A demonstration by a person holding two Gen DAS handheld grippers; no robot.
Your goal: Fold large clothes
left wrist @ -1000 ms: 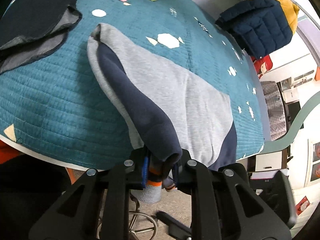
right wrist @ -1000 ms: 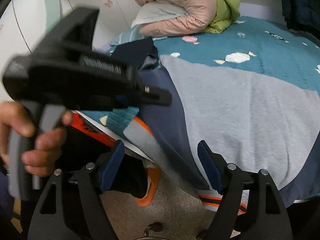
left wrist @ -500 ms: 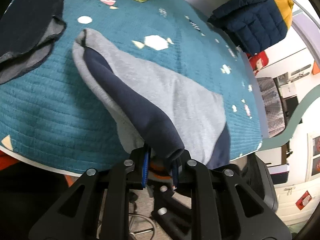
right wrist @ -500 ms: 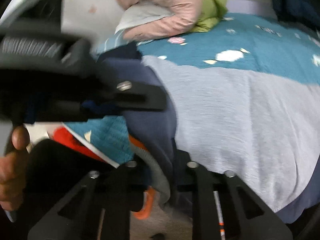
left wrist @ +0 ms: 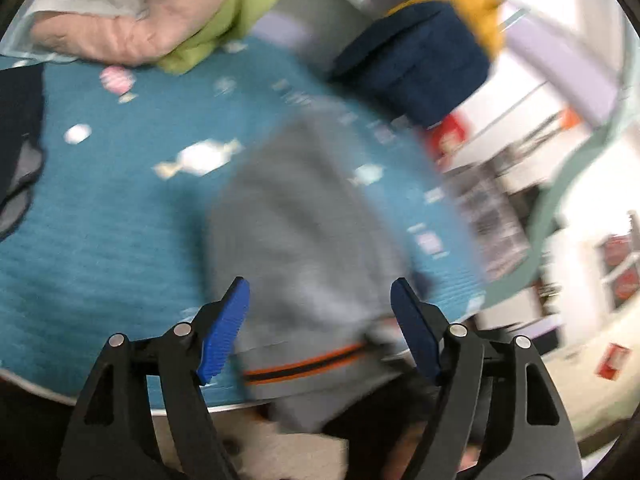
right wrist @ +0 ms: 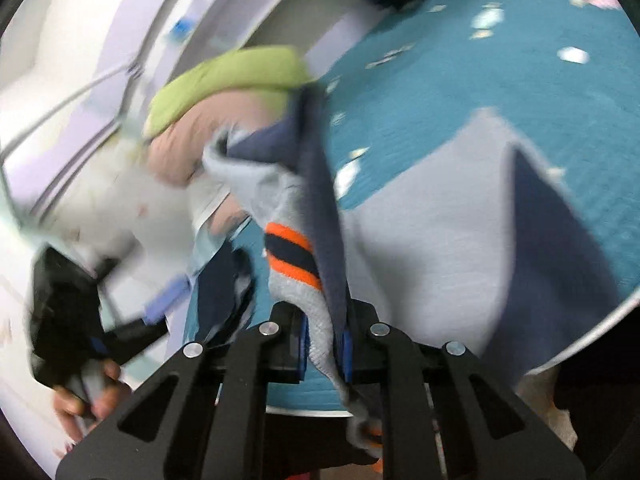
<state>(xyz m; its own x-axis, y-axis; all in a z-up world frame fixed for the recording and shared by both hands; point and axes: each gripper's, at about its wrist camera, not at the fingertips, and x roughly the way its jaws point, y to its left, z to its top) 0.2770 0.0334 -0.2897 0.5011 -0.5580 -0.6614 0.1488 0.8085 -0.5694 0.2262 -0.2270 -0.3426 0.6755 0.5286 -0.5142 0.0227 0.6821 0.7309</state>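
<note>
A grey and navy sweatshirt (left wrist: 304, 216) with an orange and navy striped hem (left wrist: 304, 366) lies on the teal quilted bed (left wrist: 100, 216), its hem hanging over the near edge. My left gripper (left wrist: 320, 330) is open and empty just above that hem. My right gripper (right wrist: 325, 346) is shut on the sweatshirt's sleeve (right wrist: 320, 216), near its orange-striped cuff (right wrist: 292, 258), and holds it lifted above the bed (right wrist: 440, 92). The body of the sweatshirt (right wrist: 460, 216) spreads to the right. Both views are motion blurred.
A pink and green duvet (left wrist: 160, 16) lies at the head of the bed. A navy and yellow puffer jacket (left wrist: 424, 56) sits at the far right edge. A dark garment (left wrist: 18, 140) lies at the left. The left hand and its gripper (right wrist: 76, 312) show in the right wrist view.
My left gripper let go of the navy sleeve and opened. My right gripper closed on the sleeve and swung it up and over the bed.
</note>
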